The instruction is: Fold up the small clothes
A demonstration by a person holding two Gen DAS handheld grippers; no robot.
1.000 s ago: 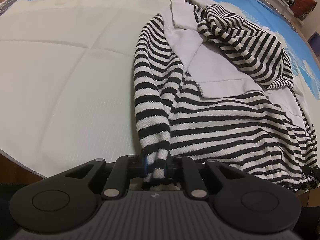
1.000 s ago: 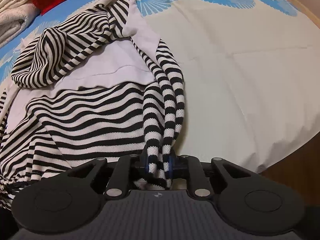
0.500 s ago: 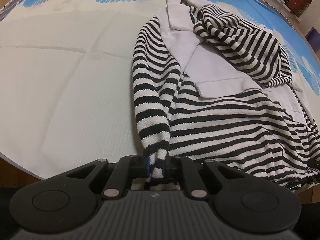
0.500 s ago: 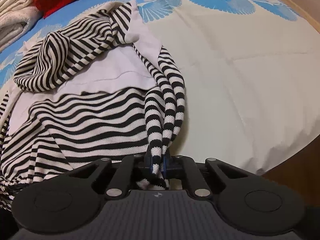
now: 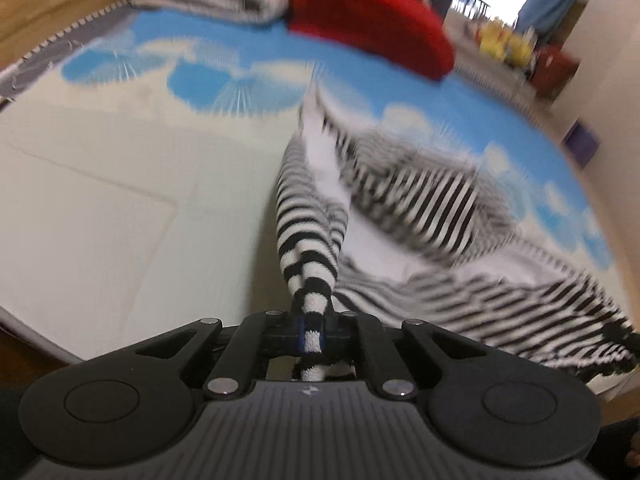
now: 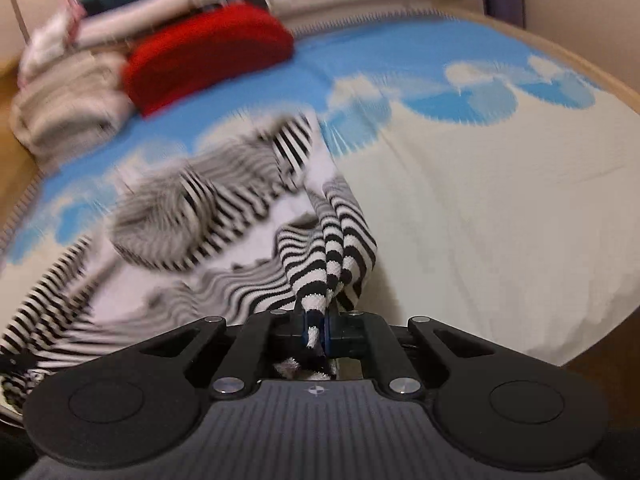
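Observation:
A black-and-white striped hooded top [image 5: 420, 208] with a pale lining lies on the bed. My left gripper [image 5: 312, 330] is shut on the cuff of one striped sleeve [image 5: 304, 236], which runs taut from the jaws up to the shoulder. In the right wrist view the top [image 6: 208, 216] lies to the left, and my right gripper [image 6: 318, 330] is shut on the cuff of the other sleeve [image 6: 340, 244]. Both views are blurred by motion.
The bed sheet [image 5: 120, 208] is cream with blue fan shapes at the far end. A red cushion [image 5: 372, 12] and folded pale blankets [image 6: 68, 112] lie at the head. The bed's near edge [image 6: 580, 344] drops to a wooden floor.
Both grippers have tilted up and lifted, still holding the sleeve cuffs. The sleeves now hang taut off the bed and the head of the bed has come into view.

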